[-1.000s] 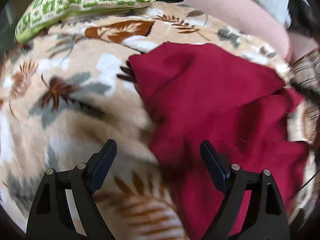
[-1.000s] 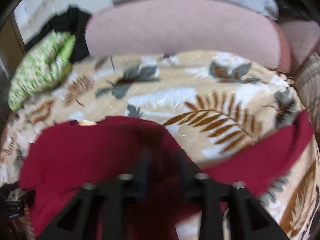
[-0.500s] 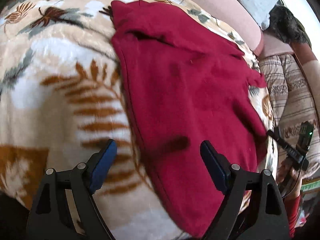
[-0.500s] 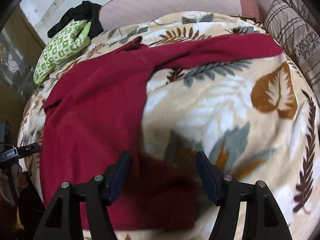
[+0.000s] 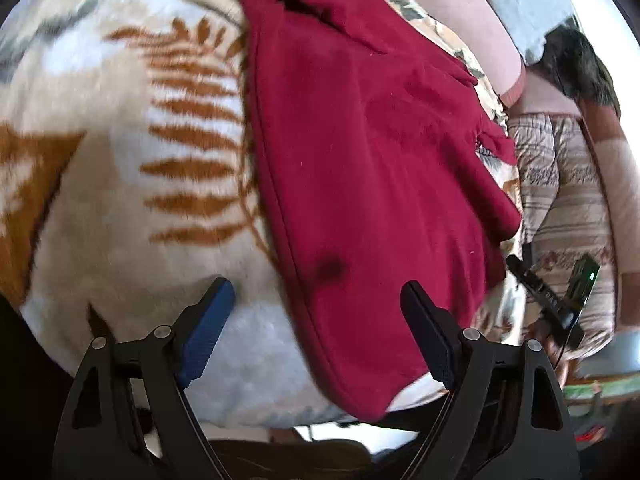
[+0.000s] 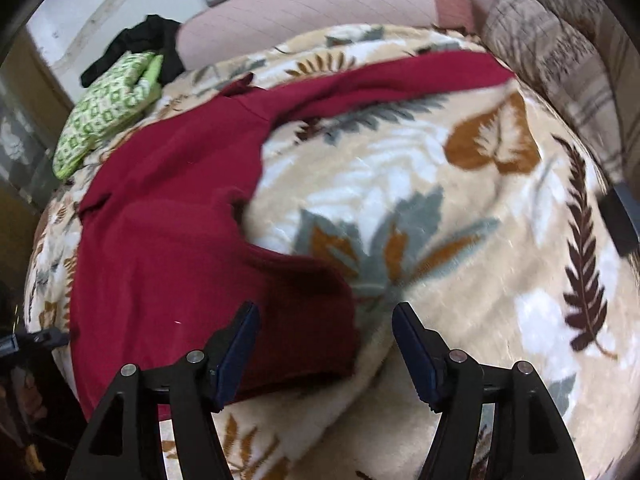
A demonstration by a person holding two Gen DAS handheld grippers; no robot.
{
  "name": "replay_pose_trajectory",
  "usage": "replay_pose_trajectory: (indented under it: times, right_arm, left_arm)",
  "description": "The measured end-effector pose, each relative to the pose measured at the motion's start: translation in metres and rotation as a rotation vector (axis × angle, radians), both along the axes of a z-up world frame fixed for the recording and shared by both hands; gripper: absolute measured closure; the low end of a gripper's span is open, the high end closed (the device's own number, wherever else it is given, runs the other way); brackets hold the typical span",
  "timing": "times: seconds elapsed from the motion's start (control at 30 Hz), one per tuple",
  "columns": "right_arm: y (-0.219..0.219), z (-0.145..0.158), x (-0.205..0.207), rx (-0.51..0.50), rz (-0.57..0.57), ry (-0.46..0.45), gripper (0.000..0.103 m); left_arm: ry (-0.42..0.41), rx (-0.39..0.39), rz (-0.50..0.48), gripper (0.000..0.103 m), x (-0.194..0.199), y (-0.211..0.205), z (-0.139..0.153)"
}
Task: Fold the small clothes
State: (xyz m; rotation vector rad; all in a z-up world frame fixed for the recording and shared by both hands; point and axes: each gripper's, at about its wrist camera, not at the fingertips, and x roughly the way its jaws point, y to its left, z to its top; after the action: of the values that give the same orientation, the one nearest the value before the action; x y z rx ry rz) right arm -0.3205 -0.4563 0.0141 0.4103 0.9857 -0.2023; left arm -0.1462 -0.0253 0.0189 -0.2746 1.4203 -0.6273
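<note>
A dark red long-sleeved top (image 5: 360, 152) lies spread flat on a leaf-patterned blanket (image 5: 120, 160). In the right wrist view the top (image 6: 168, 224) fills the left half, with one sleeve (image 6: 400, 80) stretched to the far right. My left gripper (image 5: 316, 304) is open and empty, hovering over the garment's near hem edge. My right gripper (image 6: 326, 320) is open and empty above the garment's near right corner (image 6: 312, 312). The other gripper shows at the right edge of the left wrist view (image 5: 552, 300).
A green patterned pillow (image 6: 108, 112) and a black cloth (image 6: 144, 44) lie at the far left. A pink cushion (image 6: 312, 12) runs along the back. A striped quilt (image 6: 568, 64) lies at the right. The blanket's near edge (image 5: 260, 400) drops off close to the grippers.
Both grippers pulled back toward the near edge of the bed. The right gripper, earlier shut on the red cloth, has opened and let go. The top now lies spread out.
</note>
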Motion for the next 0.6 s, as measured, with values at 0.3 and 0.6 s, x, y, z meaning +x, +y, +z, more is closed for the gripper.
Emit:
replay_pose_trajectory:
  times: [0.3, 0.6]
  right_arm:
    - [0.109, 0.032, -0.003, 0.102, 0.326, -0.096, 0.036]
    - [0.256, 0.009, 0.013, 0.063, 0.625, -0.069, 0.036]
  left_arm:
    - [-0.079, 0.042, 0.028, 0.017, 0.022, 0.002, 0.015]
    - [-0.18, 0.111, 0.135, 0.017, 0.043, 0.054, 0.03]
